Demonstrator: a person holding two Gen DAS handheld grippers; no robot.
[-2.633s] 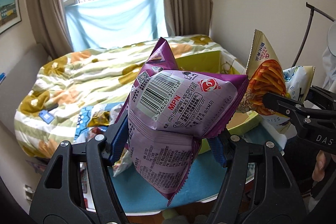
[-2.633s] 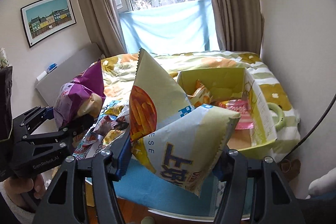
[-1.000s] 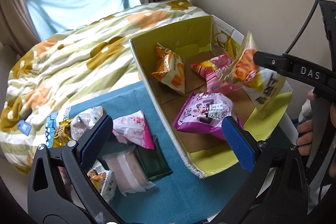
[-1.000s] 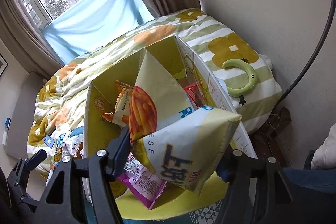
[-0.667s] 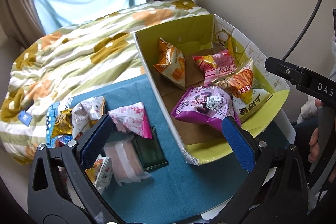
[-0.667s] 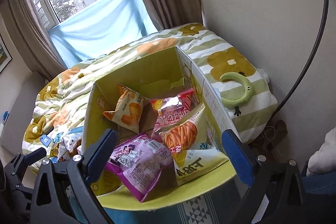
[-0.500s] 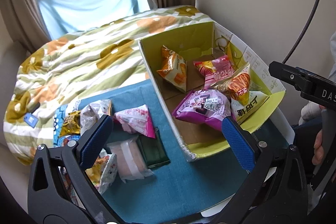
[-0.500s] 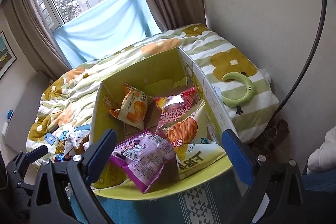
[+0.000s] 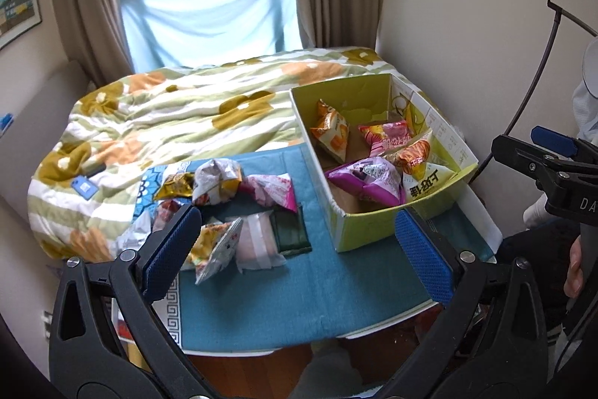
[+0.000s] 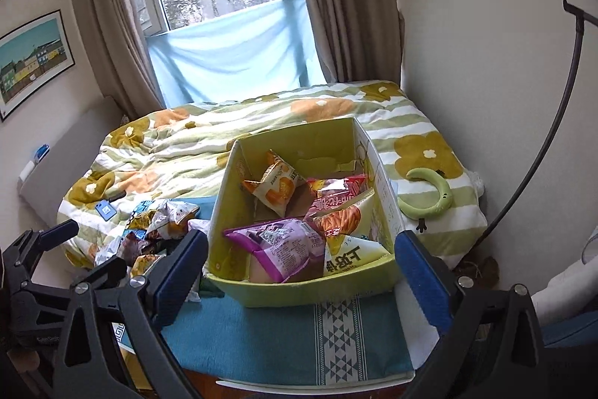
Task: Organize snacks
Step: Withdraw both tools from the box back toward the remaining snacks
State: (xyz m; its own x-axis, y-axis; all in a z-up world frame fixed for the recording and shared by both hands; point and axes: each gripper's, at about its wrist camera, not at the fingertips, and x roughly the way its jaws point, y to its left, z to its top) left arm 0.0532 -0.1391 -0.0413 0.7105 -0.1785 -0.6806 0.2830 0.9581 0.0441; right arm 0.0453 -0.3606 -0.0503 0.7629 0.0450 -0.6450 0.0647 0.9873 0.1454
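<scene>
I count four snack packets inside the yellow-green cardboard box (image 10: 299, 294): a purple packet (image 10: 284, 249) at its near wall, a cream-and-orange packet (image 10: 347, 234) just beside that on the right, a pink packet (image 10: 336, 193) behind it, and an orange packet (image 10: 276, 187) toward the far wall. The box stands on the blue cloth (image 9: 299, 290) of the small table, at its right end.

Left of the box, a loose pile of packets (image 9: 224, 208) lies on the same cloth. I make out about seven there, among them a pink-and-white packet (image 9: 274, 191), a pale wrapped one (image 9: 258, 242), a dark green flat one (image 9: 291, 230) nearest the box, and a silver crumpled one (image 9: 215, 180); the ones at the pile's far left overlap too much for a sure count.

My left gripper (image 9: 299, 249) is spread wide with nothing between its blue pads (image 9: 170, 251), hanging above the cloth in front of the box and the pile. My right gripper (image 10: 299, 279) is likewise released and empty, its jaws standing as wide as the box, just before the near wall.

Beyond the box lies a flowered bed cover (image 10: 209, 137), with one green crescent toy (image 10: 429, 197) on it to the box's right.
</scene>
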